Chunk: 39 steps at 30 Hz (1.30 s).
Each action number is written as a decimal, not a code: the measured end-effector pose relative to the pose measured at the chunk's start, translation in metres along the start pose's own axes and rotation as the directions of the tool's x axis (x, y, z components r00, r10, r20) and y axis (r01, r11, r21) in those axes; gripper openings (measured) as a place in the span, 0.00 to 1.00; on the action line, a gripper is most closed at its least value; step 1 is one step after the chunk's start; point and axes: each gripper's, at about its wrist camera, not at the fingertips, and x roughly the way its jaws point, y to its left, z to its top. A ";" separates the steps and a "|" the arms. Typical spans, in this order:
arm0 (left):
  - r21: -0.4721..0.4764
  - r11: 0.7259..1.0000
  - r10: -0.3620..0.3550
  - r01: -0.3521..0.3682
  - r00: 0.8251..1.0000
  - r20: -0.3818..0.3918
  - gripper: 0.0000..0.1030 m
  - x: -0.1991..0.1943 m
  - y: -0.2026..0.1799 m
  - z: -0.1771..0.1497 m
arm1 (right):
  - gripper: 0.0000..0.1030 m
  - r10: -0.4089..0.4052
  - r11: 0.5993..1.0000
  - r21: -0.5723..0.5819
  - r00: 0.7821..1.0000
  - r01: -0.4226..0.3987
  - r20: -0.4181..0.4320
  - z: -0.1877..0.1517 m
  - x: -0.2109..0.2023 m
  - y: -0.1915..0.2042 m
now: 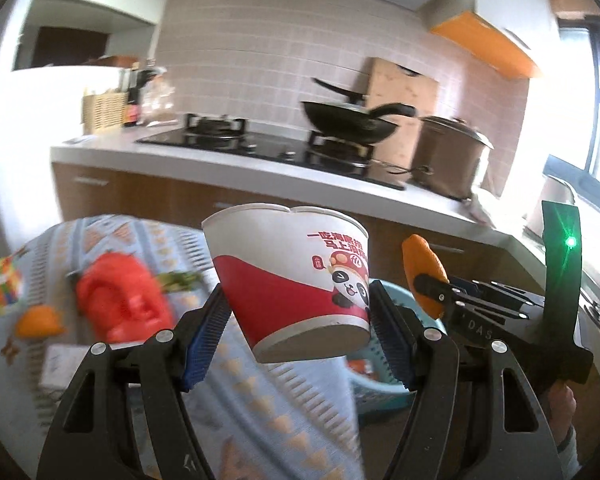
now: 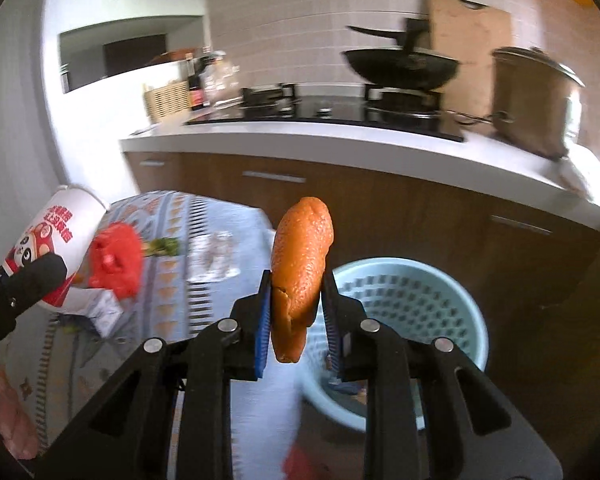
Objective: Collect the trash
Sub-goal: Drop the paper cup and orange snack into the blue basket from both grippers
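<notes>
My left gripper [image 1: 298, 292] is shut on a red-and-white paper cup [image 1: 284, 264] with a panda print, held tilted above the table. The same cup [image 2: 60, 232] shows at the left edge of the right wrist view. My right gripper [image 2: 297, 280] is shut on a piece of orange peel [image 2: 304, 248] that stands upright between its blue pads. In the left wrist view, that peel [image 1: 422, 260] and right gripper [image 1: 432, 288] are just right of the cup. A light blue trash basket [image 2: 440, 292] stands on the floor below and right of the peel.
The table wears a blue patterned cloth [image 1: 260, 400]. On it lie a crumpled red bag [image 1: 124, 300], green scraps [image 1: 180, 280], an orange piece [image 1: 40, 320], a puzzle cube [image 1: 2, 286] and a white carton [image 1: 60, 364]. Behind runs a counter [image 2: 340, 136] with a stove, wok and pot.
</notes>
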 end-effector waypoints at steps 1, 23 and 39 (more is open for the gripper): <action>0.011 1.000 -0.019 0.019 1.000 -0.004 0.65 0.008 -0.009 0.001 | 0.20 -0.019 1.000 0.009 1.000 0.019 -0.002 -0.001 0.001 -0.009; 0.045 0.990 -0.099 0.132 0.891 -0.442 0.66 0.193 -0.083 -0.067 | 0.21 -0.155 0.967 0.144 0.936 0.209 -0.314 -0.081 0.073 -0.132; 0.034 0.994 -0.076 0.102 0.889 -0.451 0.78 0.198 -0.073 -0.069 | 0.42 -0.172 0.963 0.146 0.933 0.226 -0.316 -0.077 0.075 -0.130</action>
